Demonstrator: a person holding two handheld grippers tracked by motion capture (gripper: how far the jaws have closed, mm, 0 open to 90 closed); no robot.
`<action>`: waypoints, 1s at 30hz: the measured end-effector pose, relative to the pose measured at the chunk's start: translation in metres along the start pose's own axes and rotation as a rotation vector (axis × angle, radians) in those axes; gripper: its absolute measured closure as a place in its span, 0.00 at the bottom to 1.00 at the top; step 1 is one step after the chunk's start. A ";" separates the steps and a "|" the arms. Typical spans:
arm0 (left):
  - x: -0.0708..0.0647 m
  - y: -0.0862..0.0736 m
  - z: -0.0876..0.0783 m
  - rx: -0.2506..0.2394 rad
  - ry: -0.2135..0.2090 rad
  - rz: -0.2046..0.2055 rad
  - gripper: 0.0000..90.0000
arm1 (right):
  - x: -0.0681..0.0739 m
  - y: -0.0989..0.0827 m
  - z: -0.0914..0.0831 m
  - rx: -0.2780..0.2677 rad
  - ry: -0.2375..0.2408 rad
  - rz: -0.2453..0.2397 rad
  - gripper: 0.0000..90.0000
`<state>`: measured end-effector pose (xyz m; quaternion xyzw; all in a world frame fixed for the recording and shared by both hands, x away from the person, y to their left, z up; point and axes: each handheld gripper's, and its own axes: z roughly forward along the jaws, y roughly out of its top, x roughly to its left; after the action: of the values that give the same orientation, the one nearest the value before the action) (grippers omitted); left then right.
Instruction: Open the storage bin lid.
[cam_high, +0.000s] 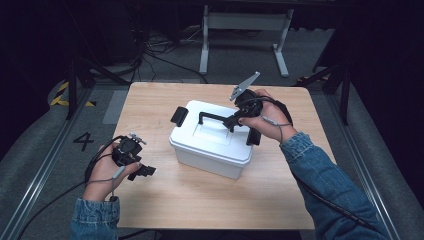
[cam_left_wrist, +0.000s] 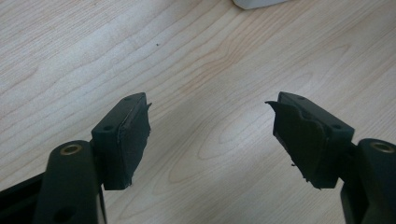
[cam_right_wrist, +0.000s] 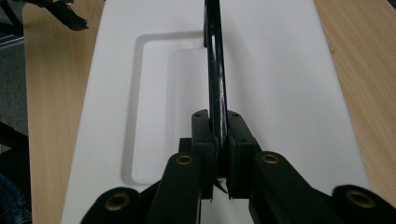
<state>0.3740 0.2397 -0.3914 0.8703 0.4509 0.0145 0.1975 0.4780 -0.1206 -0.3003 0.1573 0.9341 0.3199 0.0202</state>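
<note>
Clamping the black handle (cam_right_wrist: 215, 70) atop the white box (cam_high: 212, 140) mid-table (cam_high: 200, 200), the right hand-held gripper (cam_high: 234, 121) pinches tight; left of the box, the left hand-held gripper (cam_left_wrist: 210, 135) gapes empty.

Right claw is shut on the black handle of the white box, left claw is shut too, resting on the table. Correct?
Not quite. The left claw is open: the left gripper view shows its pads standing wide apart with only bare table between them. The rest holds: the right claw is shut on the black handle of the white box.
</note>
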 end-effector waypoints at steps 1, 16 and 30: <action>0.000 0.000 0.000 0.000 0.000 0.000 0.31 | 0.000 0.000 -0.001 0.000 -0.001 0.001 0.94; 0.000 0.002 0.001 0.004 0.005 0.016 0.31 | 0.009 0.012 -0.028 -0.040 -0.017 -0.025 0.94; -0.001 0.002 0.001 0.009 0.002 0.009 0.31 | 0.009 0.014 -0.052 -0.077 -0.034 -0.024 0.94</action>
<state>0.3752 0.2375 -0.3919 0.8732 0.4472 0.0143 0.1932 0.4659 -0.1383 -0.2502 0.1508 0.9224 0.3525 0.0460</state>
